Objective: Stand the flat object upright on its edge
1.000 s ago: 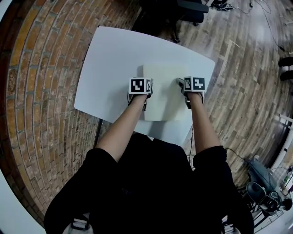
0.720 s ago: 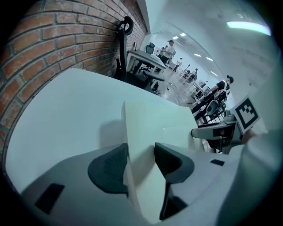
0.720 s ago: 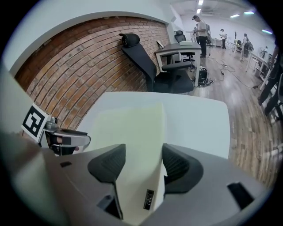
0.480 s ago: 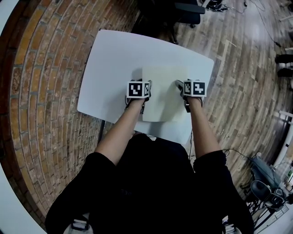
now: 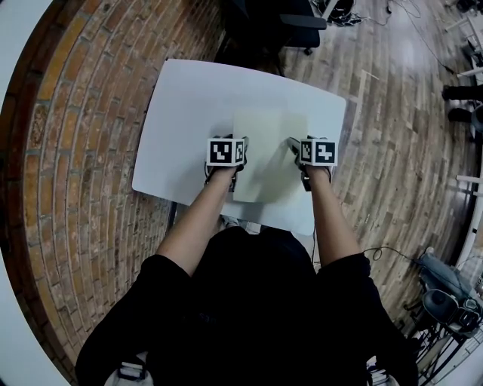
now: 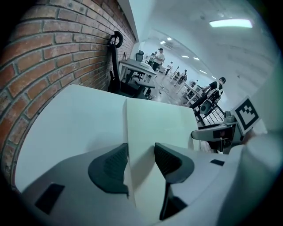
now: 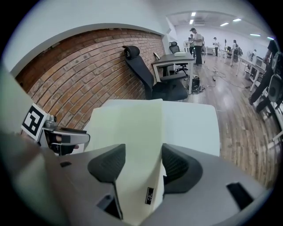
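Flat object: a pale cream slab (image 5: 268,151) over the middle of the white surface (image 5: 189,105), its long sides running away from the person.
Pose: it looks neither flat nor upright. The near end seems raised, with a shadow under its left side, and the far end is low towards the surface. Whether the far edge touches the surface I cannot tell.
Left hand-held gripper: this hand-held gripper (image 5: 240,158) is clamped on the slab's left side edge. In its own view, both dark pads press the slab's two faces (image 6: 154,123).
Right hand-held gripper: this one (image 5: 298,154) is clamped on the right side edge, across from the left. In its own view, the slab (image 7: 132,128) fills the gap between the pads, and a small dark label shows on the slab's edge near the jaws.
Done: judging by this, both sides are gripped and the tilt-up has begun.
Left: most of the swing to vertical, then setting one edge squarely on the surface and letting go without a topple.
Surroundings: the surface is otherwise bare. Brick-patterned floor lies to its left, wooden floor to its right, and an office chair (image 5: 294,22) stands beyond it.
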A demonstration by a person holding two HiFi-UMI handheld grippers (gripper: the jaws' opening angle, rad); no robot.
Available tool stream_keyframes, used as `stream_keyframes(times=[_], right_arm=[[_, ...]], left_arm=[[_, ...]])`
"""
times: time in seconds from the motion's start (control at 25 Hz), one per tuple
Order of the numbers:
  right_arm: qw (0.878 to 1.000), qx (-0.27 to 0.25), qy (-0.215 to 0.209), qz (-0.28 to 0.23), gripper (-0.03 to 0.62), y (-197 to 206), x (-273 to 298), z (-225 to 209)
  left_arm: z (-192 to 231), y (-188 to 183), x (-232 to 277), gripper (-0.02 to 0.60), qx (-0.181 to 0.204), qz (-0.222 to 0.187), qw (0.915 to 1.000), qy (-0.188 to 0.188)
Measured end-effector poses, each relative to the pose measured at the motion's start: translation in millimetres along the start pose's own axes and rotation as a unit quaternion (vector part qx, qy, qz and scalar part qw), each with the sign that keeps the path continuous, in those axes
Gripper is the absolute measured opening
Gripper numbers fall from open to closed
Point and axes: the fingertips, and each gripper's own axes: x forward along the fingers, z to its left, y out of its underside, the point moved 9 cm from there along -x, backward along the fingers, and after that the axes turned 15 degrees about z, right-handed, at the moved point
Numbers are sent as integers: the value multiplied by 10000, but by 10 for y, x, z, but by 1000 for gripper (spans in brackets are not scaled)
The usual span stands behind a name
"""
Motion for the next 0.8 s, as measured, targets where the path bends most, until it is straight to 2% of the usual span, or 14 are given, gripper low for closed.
stream_keyframes(times=[0.36, 0.8], right_arm=[[9993, 42, 244, -292, 264, 204, -288, 288], [9936, -88, 616, -939, 262, 405, -691, 683]], left_arm=[[-1, 120, -322, 201, 436, -239, 9987, 62], [-23, 243, -801, 201, 833, -859, 9928, 69]])
